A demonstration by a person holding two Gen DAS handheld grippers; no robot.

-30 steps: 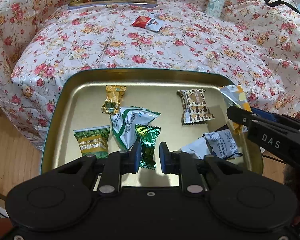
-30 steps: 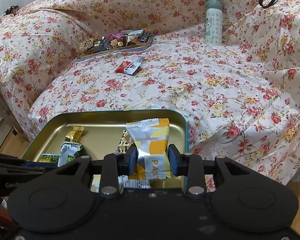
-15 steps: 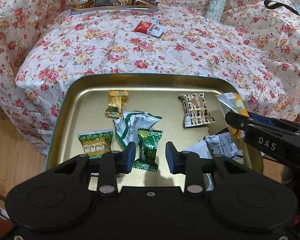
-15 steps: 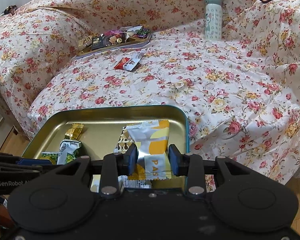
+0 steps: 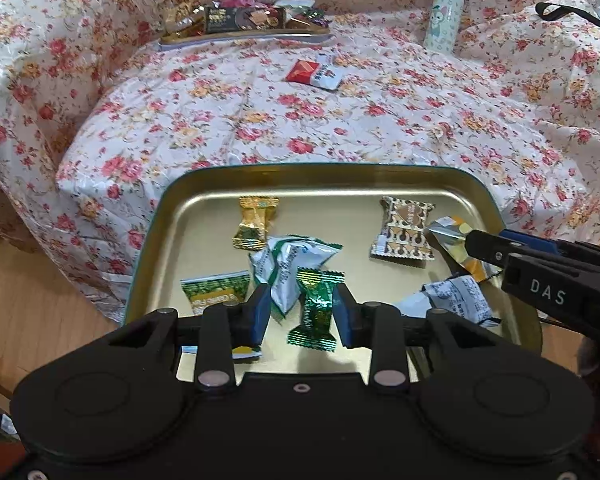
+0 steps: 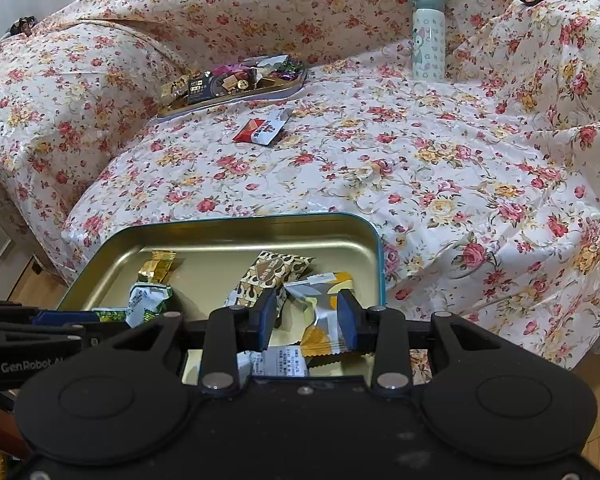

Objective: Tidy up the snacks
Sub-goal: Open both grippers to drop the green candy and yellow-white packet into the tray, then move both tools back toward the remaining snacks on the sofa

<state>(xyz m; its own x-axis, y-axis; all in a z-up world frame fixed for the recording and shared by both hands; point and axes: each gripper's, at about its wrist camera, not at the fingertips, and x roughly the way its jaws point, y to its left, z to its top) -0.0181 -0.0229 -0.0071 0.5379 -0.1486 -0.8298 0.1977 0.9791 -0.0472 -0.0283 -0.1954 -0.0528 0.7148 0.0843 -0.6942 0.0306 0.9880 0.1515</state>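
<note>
Low in the left wrist view, the left gripper point(image 5: 300, 316) tips steeply down over the gold tin tray point(image 5: 204, 188), its blue pads standing apart on either side of a green foil candy point(image 5: 315, 308) that lies loose on the tray floor, neither pad pressing it. From the right edge of that frame the right gripper point(image 6: 306, 316) reaches in at a shallower slant; in its own view the yellow and silver snack packet point(image 6: 324, 312) sits between its pads, pinched at the right pad, though whether the left pad touches is hard to make out. Behind the candy lie a white and green packet point(image 5: 292, 256), a green garlic-flavour packet point(image 5: 214, 292) half hidden by the left finger, a gold candy point(image 5: 256, 220) and a brown patterned packet point(image 5: 404, 228). A white printed packet point(image 5: 456, 300) is partly covered by the right gripper. Farther off, mid-frame on the floral cover point(image 5: 380, 136), lies a red and white packet point(image 5: 314, 73). At the upper left sits a second tray point(image 6: 236, 98) heaped with snacks, too small to sort; at the upper right stands a pale bottle point(image 6: 428, 40).
</note>
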